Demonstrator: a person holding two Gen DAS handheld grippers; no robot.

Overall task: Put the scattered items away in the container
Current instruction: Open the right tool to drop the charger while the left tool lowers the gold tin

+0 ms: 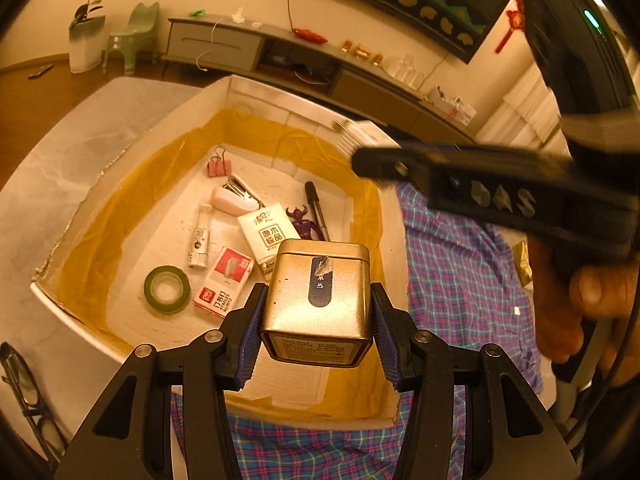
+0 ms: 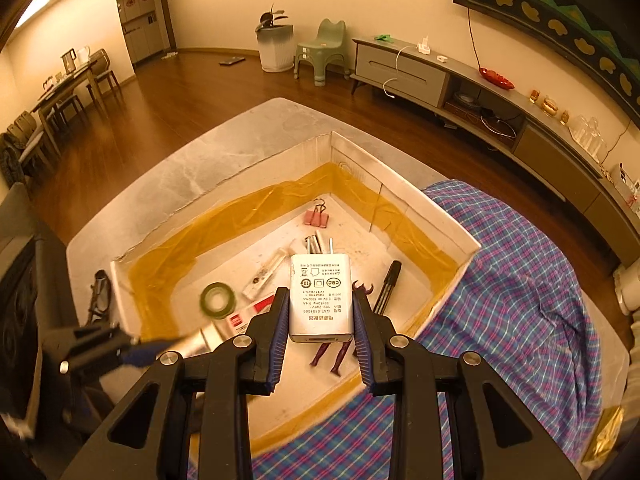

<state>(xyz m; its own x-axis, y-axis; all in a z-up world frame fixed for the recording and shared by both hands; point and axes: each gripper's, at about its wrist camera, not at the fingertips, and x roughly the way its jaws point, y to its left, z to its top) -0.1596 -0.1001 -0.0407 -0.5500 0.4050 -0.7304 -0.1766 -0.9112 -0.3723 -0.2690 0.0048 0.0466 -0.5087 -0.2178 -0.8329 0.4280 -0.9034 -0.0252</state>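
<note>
Under box (image 2: 424,204), grey table (image 2: 224,160)

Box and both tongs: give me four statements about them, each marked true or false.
1. The left tongs grip a gold tin. True.
2. The right tongs are empty. False: they grip a white charger.
3. A green tape roll lies inside the box. True.
4. The pink binder clip lies on the plaid cloth. False: it is in the box.
</note>
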